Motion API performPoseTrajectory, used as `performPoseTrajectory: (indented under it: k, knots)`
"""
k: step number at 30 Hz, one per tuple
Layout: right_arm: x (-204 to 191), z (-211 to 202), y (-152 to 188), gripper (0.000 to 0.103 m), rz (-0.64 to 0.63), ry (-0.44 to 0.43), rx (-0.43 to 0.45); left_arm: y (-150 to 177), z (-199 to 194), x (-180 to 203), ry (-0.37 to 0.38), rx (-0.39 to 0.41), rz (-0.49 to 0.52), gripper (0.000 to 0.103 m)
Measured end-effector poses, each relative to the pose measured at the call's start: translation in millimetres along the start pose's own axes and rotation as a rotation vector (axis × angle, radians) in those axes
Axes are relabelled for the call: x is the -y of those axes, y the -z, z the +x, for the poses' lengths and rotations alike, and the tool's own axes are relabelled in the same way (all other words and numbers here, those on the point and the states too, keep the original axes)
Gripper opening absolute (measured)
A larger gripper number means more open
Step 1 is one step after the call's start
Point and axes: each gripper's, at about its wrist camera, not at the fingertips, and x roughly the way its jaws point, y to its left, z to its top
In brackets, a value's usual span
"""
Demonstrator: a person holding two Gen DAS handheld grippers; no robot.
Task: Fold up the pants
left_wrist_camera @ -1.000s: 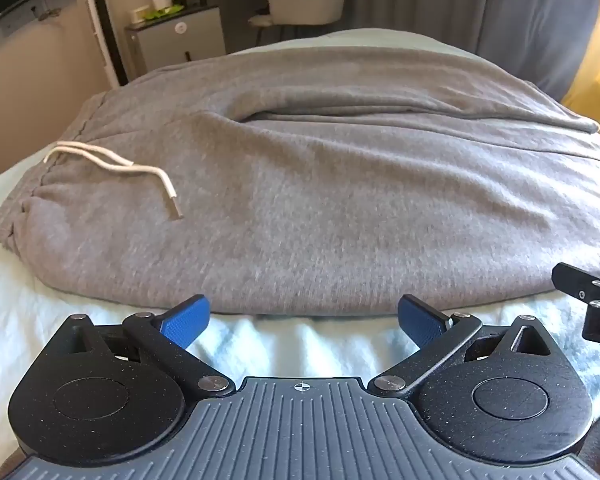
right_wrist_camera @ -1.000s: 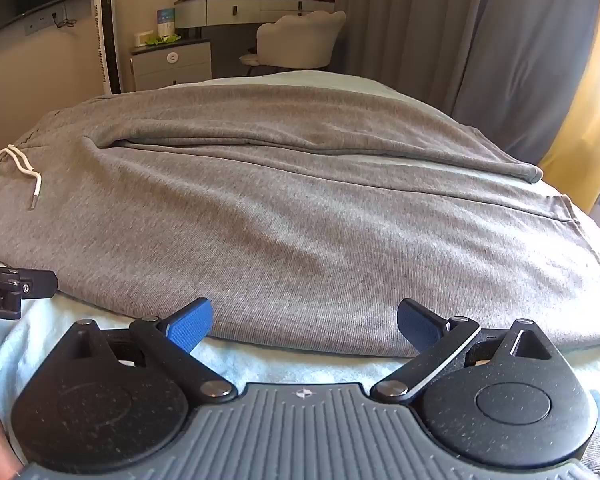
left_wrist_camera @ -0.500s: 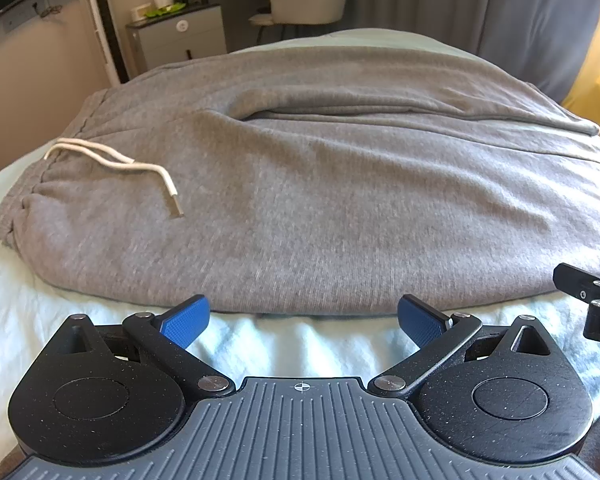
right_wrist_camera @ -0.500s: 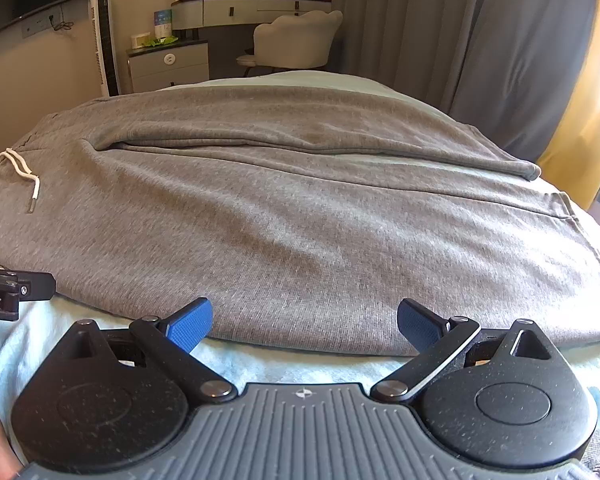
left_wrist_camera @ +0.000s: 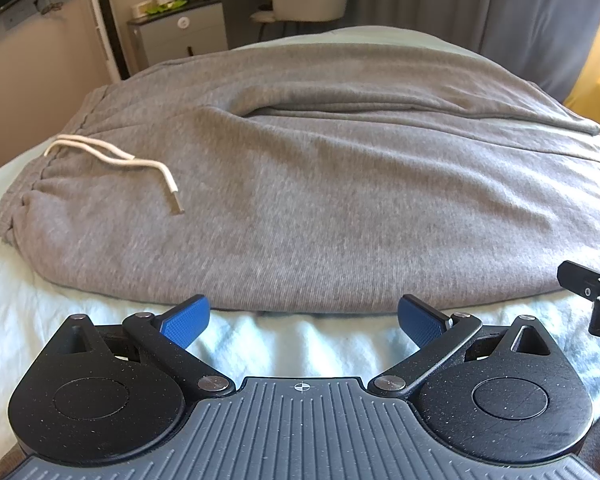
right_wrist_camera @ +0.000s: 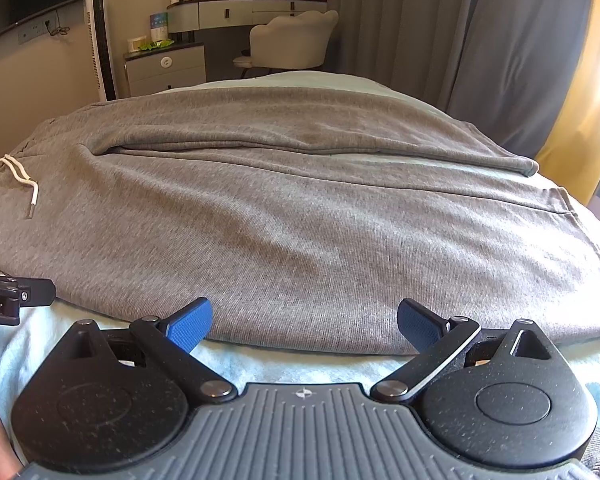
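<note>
Looking across the bed (left_wrist_camera: 260, 344), I judge the folding not yet begun: the grey sweatpants (left_wrist_camera: 340, 208) lie spread flat along its near edge, both legs side by side, white drawstring (left_wrist_camera: 140, 164) loose at the waistband on the left. My left gripper (left_wrist_camera: 303, 320) and right gripper (right_wrist_camera: 304, 322) hover just short of the near hem, jaws wide open and empty (nothing pinched). Every fold is left: leg over leg, then lengthwise.
</note>
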Motion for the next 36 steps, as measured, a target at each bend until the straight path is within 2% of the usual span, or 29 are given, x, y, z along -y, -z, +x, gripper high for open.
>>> performPoseTrajectory:
  k: [36]
  knots:
    - [0.5,1.7,0.4,0.099,0.014,-0.005,-0.010,0.2,2.9,-3.6,0.011,-0.017,-0.027,0.103]
